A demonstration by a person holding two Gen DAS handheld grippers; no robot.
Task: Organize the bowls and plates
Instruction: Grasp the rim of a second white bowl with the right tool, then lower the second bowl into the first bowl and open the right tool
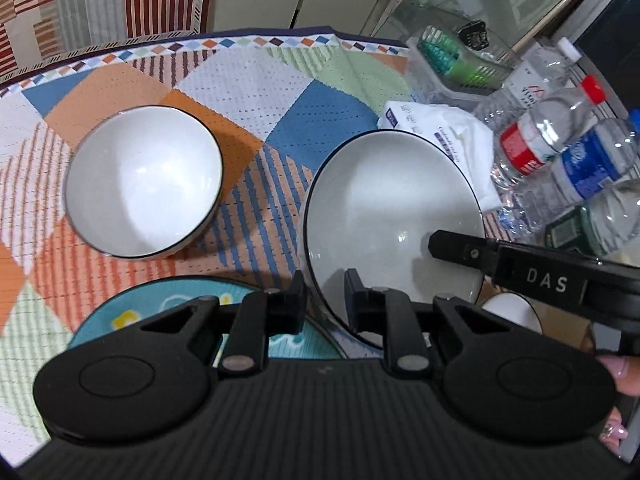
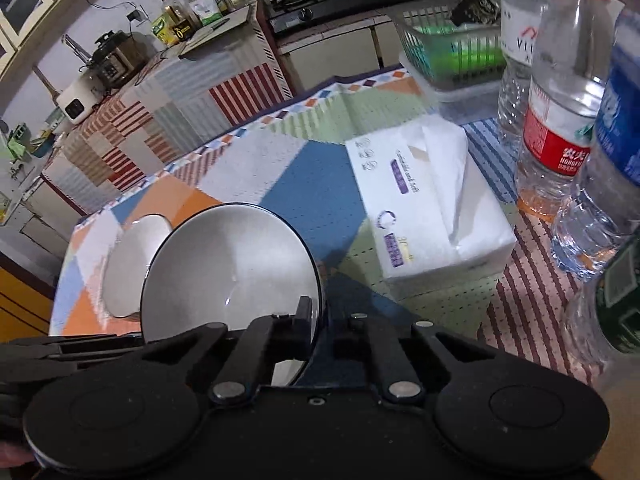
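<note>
Nearest in the left wrist view, the left claw pinches the near rim of a tilted white plate with a thin dark edge, one finger on each face of it; the right claw clamps the same plate at its opposite rim, so the plate hangs between the two, raised off the patchwork tablecloth of orange, blue, green and white. Under the left claw, at 6 o'clock, lies a round teal mat with a cartoon print, and the rim of a small white dish peeks out at 4 o'clock. At 10 o'clock a white ceramic bowl with a dark rim sits upright on the tabletop with nothing in it. Past the plate, at 1 o'clock, rests a white soft pack of tissues, then a cluster of clear plastic water bottles, one red-labelled with a red cap, one blue-labelled. Beyond them stands a clear mesh basket holding something green. Farthest off, a kitchen counter draped in striped cloth carries oil bottles and a pressure cooker.
</note>
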